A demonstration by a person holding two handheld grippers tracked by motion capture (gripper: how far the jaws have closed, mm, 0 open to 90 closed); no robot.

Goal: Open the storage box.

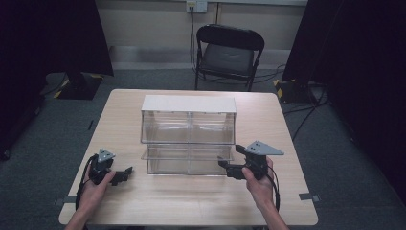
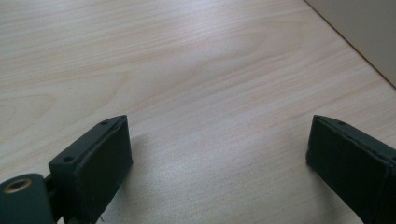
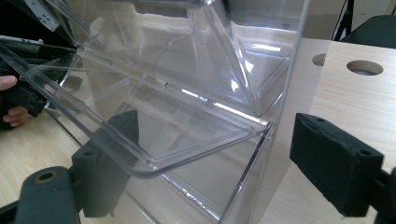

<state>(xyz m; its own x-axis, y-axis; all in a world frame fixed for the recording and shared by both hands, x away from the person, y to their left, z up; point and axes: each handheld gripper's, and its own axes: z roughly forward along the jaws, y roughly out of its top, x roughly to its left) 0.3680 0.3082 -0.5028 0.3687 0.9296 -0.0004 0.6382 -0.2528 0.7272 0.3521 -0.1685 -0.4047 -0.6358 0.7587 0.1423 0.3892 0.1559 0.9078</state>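
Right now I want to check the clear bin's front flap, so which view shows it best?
The right gripper view: the clear bin is close, its flap tilted open between the right hand-held gripper jaws. The high view shows the whole bin from afar. The left gripper view shows the table.

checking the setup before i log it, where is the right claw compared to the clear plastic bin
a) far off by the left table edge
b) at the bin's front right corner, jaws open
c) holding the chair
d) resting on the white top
b: the right claw sits at the front right corner of the clear bin, jaws standing apart astride its wall in the right gripper view.
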